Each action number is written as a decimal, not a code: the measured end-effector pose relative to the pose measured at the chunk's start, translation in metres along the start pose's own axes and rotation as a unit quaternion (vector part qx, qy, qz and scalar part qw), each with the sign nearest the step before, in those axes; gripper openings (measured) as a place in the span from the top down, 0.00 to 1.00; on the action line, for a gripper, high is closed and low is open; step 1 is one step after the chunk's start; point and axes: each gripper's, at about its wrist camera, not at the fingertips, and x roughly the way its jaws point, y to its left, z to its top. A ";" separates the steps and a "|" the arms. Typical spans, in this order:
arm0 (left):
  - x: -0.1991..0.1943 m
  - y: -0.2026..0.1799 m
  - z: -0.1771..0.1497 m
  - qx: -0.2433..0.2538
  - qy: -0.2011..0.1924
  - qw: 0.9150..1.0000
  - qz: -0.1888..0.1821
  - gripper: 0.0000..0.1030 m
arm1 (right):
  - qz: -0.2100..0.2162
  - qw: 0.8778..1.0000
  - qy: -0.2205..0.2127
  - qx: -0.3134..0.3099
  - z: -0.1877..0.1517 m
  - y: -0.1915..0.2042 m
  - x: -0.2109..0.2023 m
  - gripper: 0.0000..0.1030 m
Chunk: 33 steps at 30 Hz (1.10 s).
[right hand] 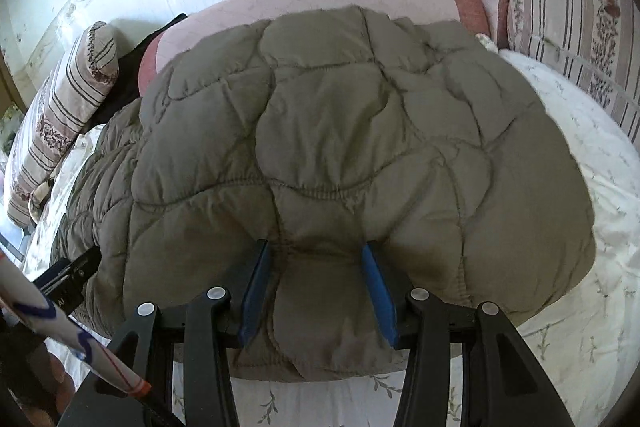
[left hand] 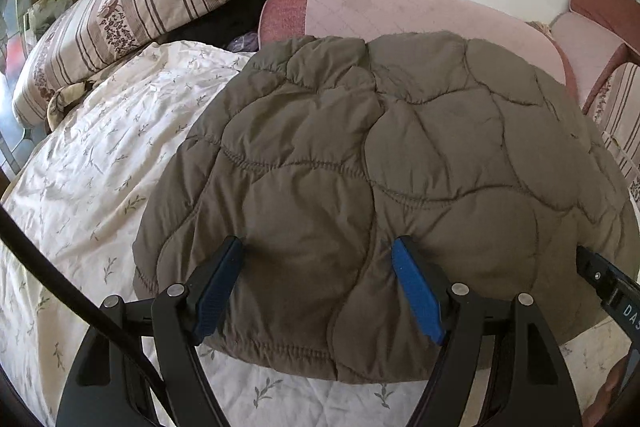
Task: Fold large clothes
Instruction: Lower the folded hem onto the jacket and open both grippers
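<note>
Folded brown jacket (left hand: 360, 195) on bed (left hand: 100, 187), extending toward 12 o'clock from both tools: left tool (left hand: 318, 253) and right tool (right hand: 316, 253) spread apart, pressing its near edge, gripping nothing.

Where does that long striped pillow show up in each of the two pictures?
Left wrist view: the striped pillow lies at upper left, beyond the white sheet.
Right wrist view: the same pillow runs along the far left edge.
Shared landmark: the brown quilted jacket fills the middle of both views.

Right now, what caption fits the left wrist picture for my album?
Left gripper open over a brown quilted jacket on a floral sheet.
</note>
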 end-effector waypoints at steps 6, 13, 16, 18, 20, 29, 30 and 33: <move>0.002 -0.003 -0.002 0.011 -0.002 1.000 0.008 0.24 | -0.005 1.000 -0.001 -0.014 -0.004 0.001 0.003 0.50; 0.000 -0.003 -0.001 0.010 -0.001 1.000 0.008 0.24 | 0.012 1.000 0.001 -0.005 -0.004 -0.004 -0.006 0.50; -0.001 -0.003 -0.002 0.009 -0.001 1.000 0.009 0.24 | 0.020 1.000 -0.004 -0.001 -0.001 -0.007 -0.017 0.50; -0.001 -0.003 -0.002 0.009 -0.002 1.000 0.010 0.24 | 0.017 1.000 -0.020 0.001 0.002 -0.011 -0.027 0.50; -0.001 -0.004 -0.002 0.010 -0.003 1.000 0.011 0.24 | 0.018 0.999 -0.033 0.013 0.006 -0.018 -0.035 0.50; -0.001 -0.006 -0.003 0.014 -0.008 1.000 0.017 0.24 | 0.002 0.995 -0.012 0.098 0.016 -0.062 -0.020 0.50; -0.001 -0.006 -0.003 0.014 -0.008 1.000 0.018 0.23 | 0.001 0.995 -0.007 0.098 0.015 -0.063 -0.017 0.50; -0.001 -0.006 -0.003 0.016 -0.009 1.000 0.019 0.23 | 0.001 0.995 -0.002 0.100 0.014 -0.063 -0.012 0.50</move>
